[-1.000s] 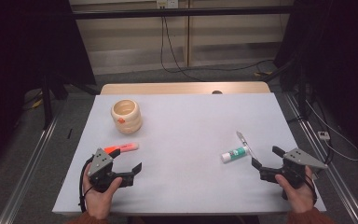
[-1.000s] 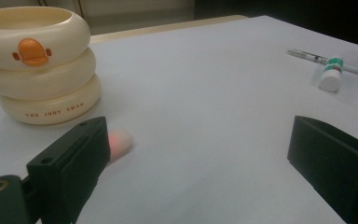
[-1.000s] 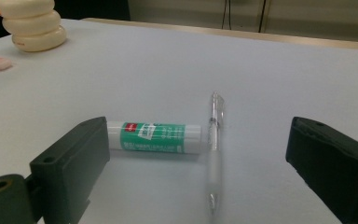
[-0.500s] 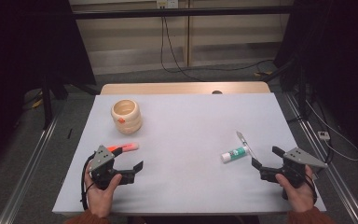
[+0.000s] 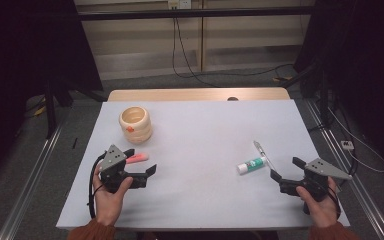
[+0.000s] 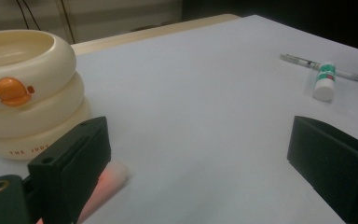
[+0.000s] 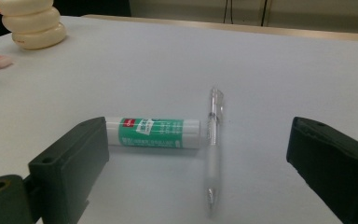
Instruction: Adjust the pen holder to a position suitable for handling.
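high view: left gripper (image 5: 141,166) jaws apart, pink marker (image 5: 136,158) just beyond it; right gripper (image 5: 286,172) jaws apart, glue stick (image 5: 251,164) near ahead.
left gripper view: marker (image 6: 108,179) beside the left jaw.
right gripper view: glue stick (image 7: 153,132) touching pen (image 7: 213,147), between the jaws' line.

White table (image 5: 200,135), wood strip along the far edge. On it: cream ringed pot (image 5: 136,124) far left, pink eraser (image 5: 137,158) just in front of it, glue stick (image 5: 252,165) on the right, lying flat, one end touching a clear pen (image 5: 263,154).
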`<action>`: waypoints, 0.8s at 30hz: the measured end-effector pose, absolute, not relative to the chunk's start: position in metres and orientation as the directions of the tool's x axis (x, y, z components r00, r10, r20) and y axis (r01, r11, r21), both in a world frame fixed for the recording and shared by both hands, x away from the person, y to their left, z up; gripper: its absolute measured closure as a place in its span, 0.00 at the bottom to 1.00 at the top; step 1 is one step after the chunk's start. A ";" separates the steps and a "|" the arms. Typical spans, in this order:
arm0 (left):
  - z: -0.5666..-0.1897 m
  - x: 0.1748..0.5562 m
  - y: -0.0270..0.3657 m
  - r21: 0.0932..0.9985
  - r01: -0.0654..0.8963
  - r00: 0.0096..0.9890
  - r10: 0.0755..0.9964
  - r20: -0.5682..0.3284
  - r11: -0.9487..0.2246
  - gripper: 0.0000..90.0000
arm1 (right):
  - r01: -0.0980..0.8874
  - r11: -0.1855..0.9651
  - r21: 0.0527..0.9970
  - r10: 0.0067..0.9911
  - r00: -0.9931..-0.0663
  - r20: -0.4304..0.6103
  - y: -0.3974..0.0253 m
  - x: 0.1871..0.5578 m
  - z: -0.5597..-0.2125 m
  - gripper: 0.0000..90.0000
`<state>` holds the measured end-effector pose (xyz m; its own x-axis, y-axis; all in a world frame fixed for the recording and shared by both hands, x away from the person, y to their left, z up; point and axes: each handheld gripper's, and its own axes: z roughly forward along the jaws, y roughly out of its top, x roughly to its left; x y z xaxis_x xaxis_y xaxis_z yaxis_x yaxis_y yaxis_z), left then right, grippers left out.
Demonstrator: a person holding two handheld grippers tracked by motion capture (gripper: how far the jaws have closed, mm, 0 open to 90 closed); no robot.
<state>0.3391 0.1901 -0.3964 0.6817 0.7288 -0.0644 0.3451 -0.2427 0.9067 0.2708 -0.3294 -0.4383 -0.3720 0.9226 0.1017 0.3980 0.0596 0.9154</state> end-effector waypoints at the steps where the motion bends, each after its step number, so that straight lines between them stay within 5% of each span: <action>1: -0.396 0.339 0.190 0.907 0.345 0.682 0.729 -0.064 -0.243 0.07 | 0.401 0.059 0.914 0.922 -0.373 0.104 -0.329 0.271 -0.438 0.06; 24: -0.390 0.391 0.209 0.883 0.399 0.627 0.776 -0.066 -0.247 0.11 | 0.408 0.076 0.910 0.918 -0.385 0.096 -0.326 0.274 -0.438 0.05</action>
<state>0.3910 0.2091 -0.3900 0.6274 0.7759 -0.0664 0.3990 -0.2471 0.8831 0.2737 -0.3259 -0.4378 -0.3853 0.9177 0.0964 0.4081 0.0758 0.9098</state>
